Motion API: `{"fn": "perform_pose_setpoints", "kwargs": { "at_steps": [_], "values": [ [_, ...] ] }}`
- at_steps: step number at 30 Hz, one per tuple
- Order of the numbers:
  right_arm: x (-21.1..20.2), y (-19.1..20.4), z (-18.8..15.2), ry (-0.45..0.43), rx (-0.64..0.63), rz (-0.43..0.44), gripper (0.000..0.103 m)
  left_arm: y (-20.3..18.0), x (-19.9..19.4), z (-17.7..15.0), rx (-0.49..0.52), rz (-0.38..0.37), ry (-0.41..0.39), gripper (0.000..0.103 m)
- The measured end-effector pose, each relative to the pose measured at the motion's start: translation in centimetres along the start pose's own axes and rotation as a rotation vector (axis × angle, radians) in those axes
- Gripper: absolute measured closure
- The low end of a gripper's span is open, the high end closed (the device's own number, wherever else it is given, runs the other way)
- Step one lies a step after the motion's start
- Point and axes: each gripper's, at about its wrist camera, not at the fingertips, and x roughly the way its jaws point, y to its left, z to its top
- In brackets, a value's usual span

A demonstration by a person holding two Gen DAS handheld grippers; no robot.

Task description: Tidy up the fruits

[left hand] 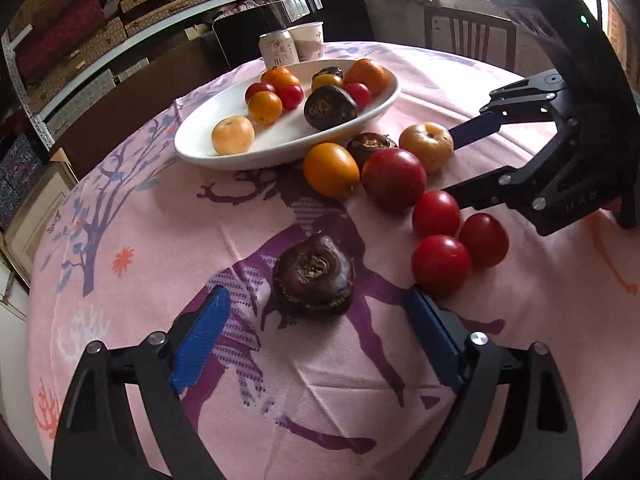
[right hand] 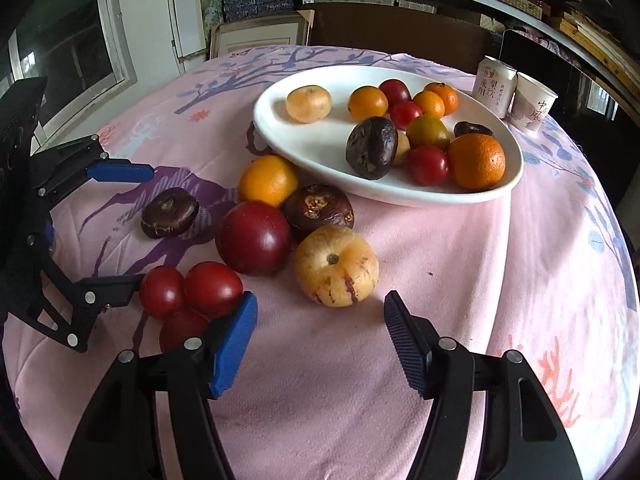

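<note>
The left gripper (left hand: 316, 344) stands wide around the dark brown water chestnut (left hand: 314, 276); its right pad (left hand: 434, 336) may nudge the red tomatoes (left hand: 440, 264). The right gripper (right hand: 320, 340) is open and empty.

White oval plate (right hand: 312, 148) of fruit, pale striped melon (right hand: 336, 266) ahead of right gripper (right hand: 320, 338), jaws apart, nothing between

Lying on the pink cloth are three small red tomatoes (right hand: 212, 289), one large dark red fruit (right hand: 253, 239), one orange (right hand: 268, 180), one pale striped melon (right hand: 336, 266) and two dark water chestnuts (right hand: 169, 213). Standing beyond the one white plate (right hand: 320, 148) are one can (right hand: 493, 87) and one paper cup (right hand: 534, 106).
</note>
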Motion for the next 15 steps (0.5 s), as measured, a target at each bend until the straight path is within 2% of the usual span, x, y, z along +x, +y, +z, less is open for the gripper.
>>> {"fn": "perform_pose_setpoints", "kwargs": {
  "at_steps": [1,4,7,10,11,12,13,14,15],
  "values": [
    [-0.1,0.1,0.0,-0.004,-0.005,-0.004,0.036,0.3,0.2,0.0,-0.022,-0.033,0.006,0.026],
    [-0.1,0.0,0.1,-0.008,0.002,-0.009,0.036,1.2,0.8,0.2,-0.094,-0.075,0.027,0.027],
    [-0.1,-0.2,0.3,-0.019,0.011,-0.03,0.036,1.2,1.0,0.2,-0.119,-0.097,0.032,0.029],
    [0.1,-0.2,0.6,-0.017,0.012,-0.055,0.036,1.2,1.3,0.5,-0.136,-0.135,0.025,0.039],
    [0.3,-0.2,0.6,-0.01,0.014,-0.079,0.038,1.4,1.3,0.5,-0.146,-0.137,0.023,0.046],
    [0.4,-0.2,0.7,-0.003,0.015,-0.091,0.049,1.7,1.3,0.6,-0.168,-0.139,0.019,0.052],
    [0.3,-0.3,0.7,-0.005,0.024,-0.056,0.059,2.1,1.2,0.5,-0.2,-0.141,0.017,0.062],
    [0.2,-0.4,0.7,-0.002,0.038,-0.043,0.064,2.5,1.3,0.7,-0.227,-0.16,0.019,0.062],
    [0.2,-0.4,0.7,0.001,0.046,-0.039,0.064,2.8,1.2,0.6,-0.254,-0.187,0.013,0.062]
  ]
}}
